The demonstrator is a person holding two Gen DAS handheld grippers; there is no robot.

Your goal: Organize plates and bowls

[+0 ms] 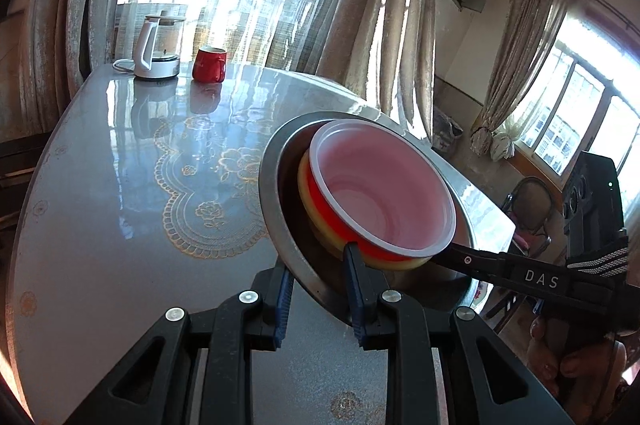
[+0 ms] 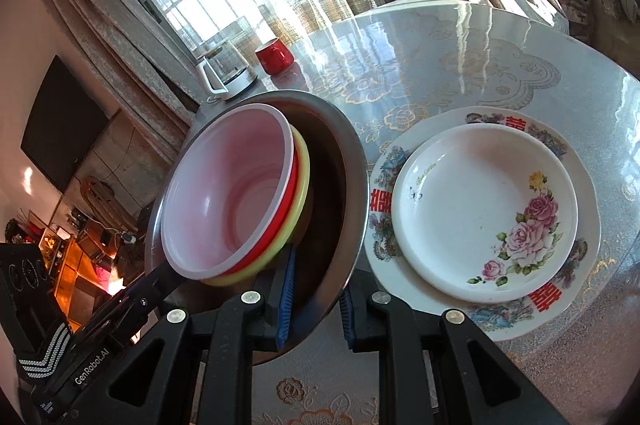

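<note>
A steel bowl [image 1: 276, 209] [image 2: 340, 185] hangs tilted above the table, held from two sides. Nested inside it are a red plastic bowl [image 1: 384, 193] [image 2: 228, 193] with a pale inside and a yellow bowl [image 1: 308, 213] [image 2: 302, 181] under it. My left gripper [image 1: 318, 265] is shut on the steel rim nearest its camera. My right gripper [image 2: 318, 273] is shut on the opposite rim, and its fingers [image 1: 476, 260] show in the left wrist view. On the table to the right, a small white rose plate [image 2: 480, 209] lies on a large patterned plate [image 2: 584, 249].
A glass kettle [image 1: 158, 45] [image 2: 228, 73] and a red mug [image 1: 209, 65] [image 2: 274, 56] stand at the far side of the round glossy table [image 1: 100, 225] [image 2: 480, 73]. Curtained windows lie behind it. A chair [image 1: 532, 209] stands off the table's right edge.
</note>
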